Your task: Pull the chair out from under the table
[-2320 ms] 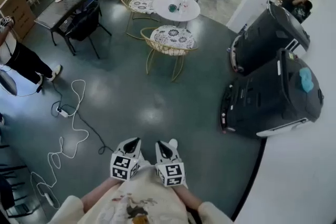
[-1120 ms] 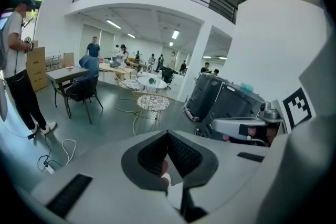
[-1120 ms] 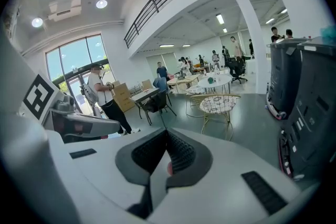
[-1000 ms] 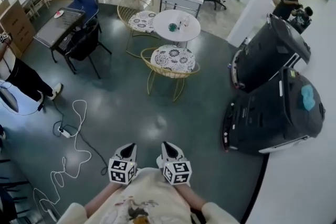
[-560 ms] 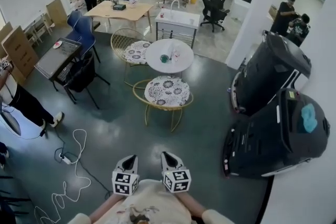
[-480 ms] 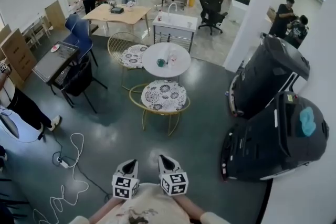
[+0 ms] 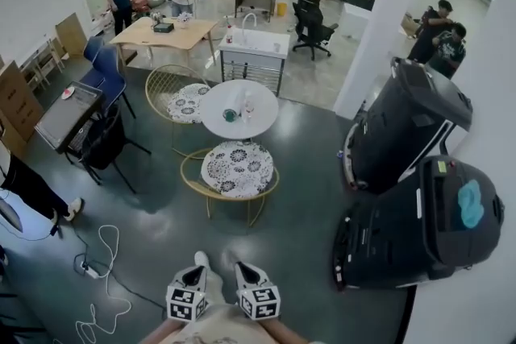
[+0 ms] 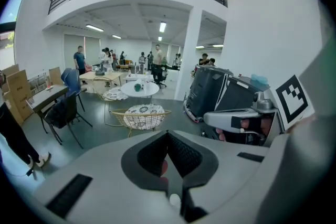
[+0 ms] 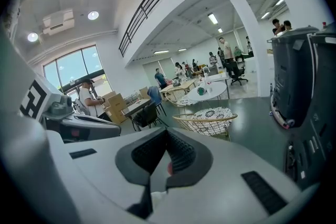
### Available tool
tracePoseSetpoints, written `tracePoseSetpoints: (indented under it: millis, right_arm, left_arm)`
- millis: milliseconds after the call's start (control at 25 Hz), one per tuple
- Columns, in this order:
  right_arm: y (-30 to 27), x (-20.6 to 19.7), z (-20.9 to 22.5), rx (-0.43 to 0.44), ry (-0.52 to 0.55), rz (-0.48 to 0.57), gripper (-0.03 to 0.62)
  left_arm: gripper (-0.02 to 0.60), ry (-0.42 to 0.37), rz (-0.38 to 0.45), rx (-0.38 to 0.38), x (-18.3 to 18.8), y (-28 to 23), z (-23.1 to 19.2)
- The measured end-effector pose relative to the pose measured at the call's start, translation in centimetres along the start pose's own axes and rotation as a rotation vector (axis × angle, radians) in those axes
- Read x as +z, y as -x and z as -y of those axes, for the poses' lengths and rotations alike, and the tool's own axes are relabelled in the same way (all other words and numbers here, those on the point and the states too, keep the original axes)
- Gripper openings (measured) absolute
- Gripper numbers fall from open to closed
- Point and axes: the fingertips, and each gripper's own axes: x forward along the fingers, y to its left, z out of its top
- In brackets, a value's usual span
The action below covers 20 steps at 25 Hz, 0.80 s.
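A gold wire chair (image 7: 235, 169) with a floral cushion stands tucked against the near side of a round white table (image 7: 239, 109). A second, matching chair (image 7: 184, 101) sits at the table's far left. My left gripper (image 7: 196, 268) and right gripper (image 7: 242, 270) are side by side low in the head view, well short of the chair. Both are shut and hold nothing. The left gripper view shows its jaws (image 8: 168, 134) meeting below the chair (image 8: 142, 113). The right gripper view shows its jaws (image 9: 167, 131) closed, with the chair (image 9: 210, 117) ahead to the right.
Two large black machines (image 7: 407, 125) (image 7: 419, 225) stand along the right beside a white column (image 7: 379, 20). A white cable with a power strip (image 7: 97, 254) lies on the floor at left. A black desk with a chair (image 7: 76, 121) is further left. Several people stand at the back.
Both grippers have travelled forward across the floor, still shut and side by side. The chair and table now sit lower in the head view and closer.
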Motion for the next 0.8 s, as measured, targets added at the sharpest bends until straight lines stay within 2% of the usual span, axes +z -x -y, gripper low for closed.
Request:
tracePoseSetpoints:
  millis: [80,280,480,680,800]
  right_arm:
    - [-1.2,0.4,0.6,-0.008,-0.004,-0.005,0.008]
    - [-5.3,3.7,2.2,-0.072,-0.01,0.007,0.008]
    - [-10.8,7.4,1.5,-0.081,0.016,0.036,0.008]
    - [-16.3,10.3,0.2,-0.086,0.05,0.012,0.009]
    - [-20.1,11.8,-0.1,-0.094,0.083,0.011,0.009]
  left_arm:
    - [0.002,-0.018,-0.005,-0.016,1.0,-1.4,-0.6]
    - [0.002,-0.004,0.0,-0.069,4.9,-5.3,-4.4]
    - [0.002,0.003,0.034,-0.106,9.7,-8.4,-8.7]
    - [0.002,0.003,0.073,-0.163,13.3,-10.6,-13.5]
    - [0.002,0.008,0.097,-0.165,15.7,-11.9,-17.3]
